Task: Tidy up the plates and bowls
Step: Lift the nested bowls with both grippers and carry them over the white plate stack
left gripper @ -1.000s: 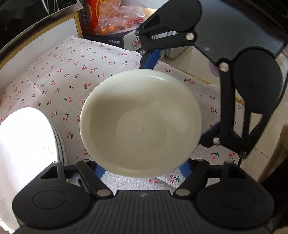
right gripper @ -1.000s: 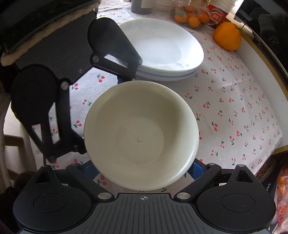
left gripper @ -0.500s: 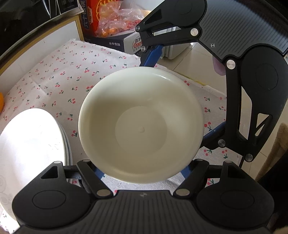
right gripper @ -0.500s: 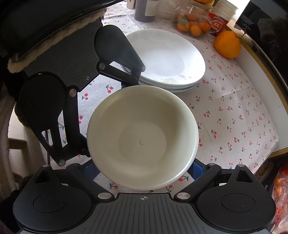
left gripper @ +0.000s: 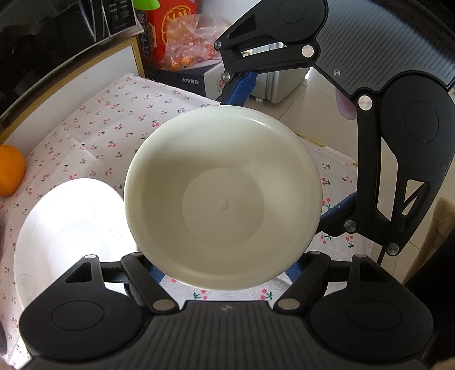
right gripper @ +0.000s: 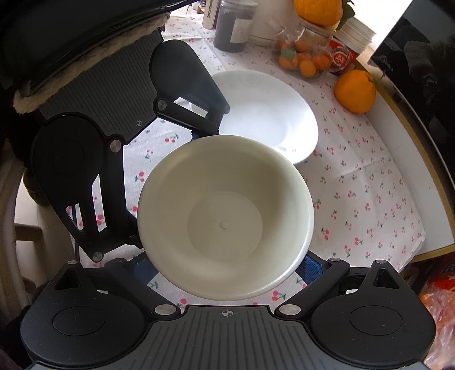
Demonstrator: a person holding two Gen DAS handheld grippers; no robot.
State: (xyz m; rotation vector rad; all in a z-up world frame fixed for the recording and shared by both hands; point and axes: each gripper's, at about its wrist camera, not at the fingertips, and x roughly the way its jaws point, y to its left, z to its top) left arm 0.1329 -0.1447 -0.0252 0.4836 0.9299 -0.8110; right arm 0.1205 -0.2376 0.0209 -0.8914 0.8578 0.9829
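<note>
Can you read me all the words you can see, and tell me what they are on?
"水中贵族" on the dark box behind the tablecloth.
Big yellow characters on the red carton: cut off, not fully readable.
Red round label on the jar: too blurred.
Vertical print on the white bottle: too blurred.
The cream bowl has none.

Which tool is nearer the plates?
Left. The left tool sits right beside the plates, which lie just off its left finger. The right tool is across the bowl from them. Both grip the bowl.
</note>
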